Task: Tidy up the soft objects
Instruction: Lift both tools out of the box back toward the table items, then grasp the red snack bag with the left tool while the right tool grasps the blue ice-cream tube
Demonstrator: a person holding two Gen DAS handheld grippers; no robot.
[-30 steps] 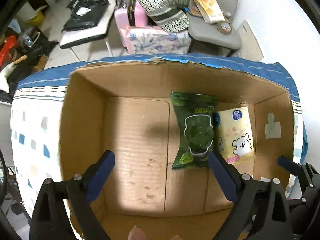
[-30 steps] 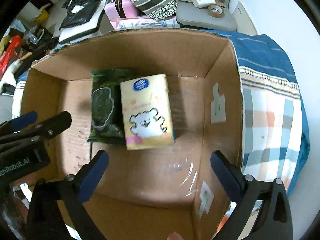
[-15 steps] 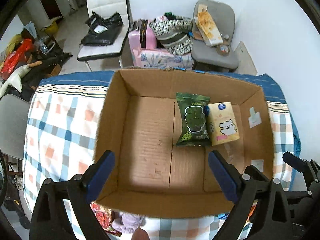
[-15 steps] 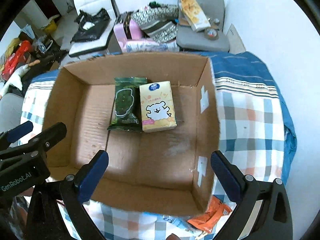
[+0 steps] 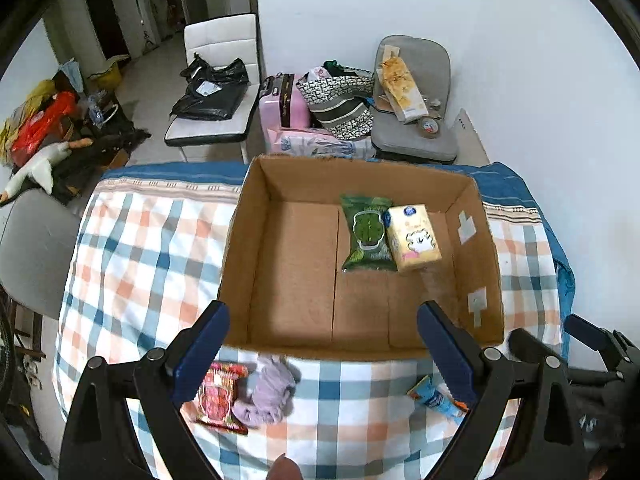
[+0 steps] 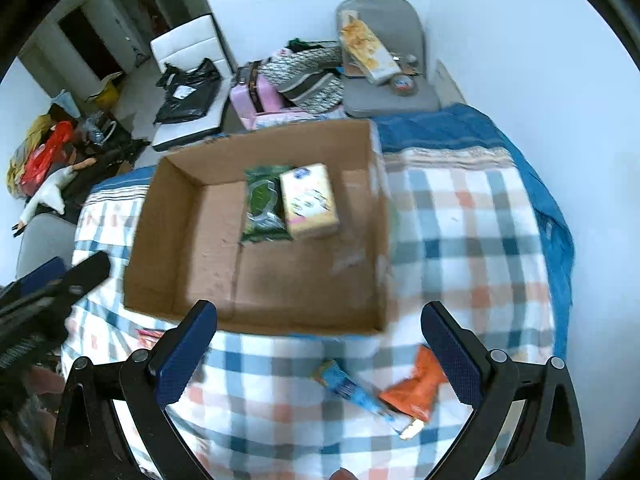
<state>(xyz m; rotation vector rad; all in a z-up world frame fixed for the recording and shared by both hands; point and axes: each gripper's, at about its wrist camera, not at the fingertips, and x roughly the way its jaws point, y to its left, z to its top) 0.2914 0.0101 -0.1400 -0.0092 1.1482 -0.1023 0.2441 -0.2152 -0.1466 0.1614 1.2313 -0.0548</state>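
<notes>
An open cardboard box (image 5: 288,288) (image 6: 160,240) stands on a checked cloth. A green packet (image 5: 366,240) (image 6: 262,208) and a yellow tissue pack (image 5: 414,238) (image 6: 308,200) lie side by side on its floor. In front of the box lie a red packet (image 5: 220,398), a lilac cloth (image 5: 268,390), a blue packet (image 5: 434,398) (image 6: 352,390) and an orange packet (image 6: 416,388). My left gripper (image 5: 322,350) is open and empty above the box's near edge. My right gripper (image 6: 320,344) is open and empty, above the blue and orange packets.
The checked cloth (image 5: 152,248) (image 6: 460,240) covers the table, with a blue edge at the back and right. Behind the table stand a white chair (image 5: 216,120), a grey chair (image 5: 412,136), a pink suitcase (image 5: 282,108) and bags. A wall is close on the right.
Both grippers have pulled up and back out of the box. The whole box, the cloth and the loose items in front of it have come into view. Both stay open.
</notes>
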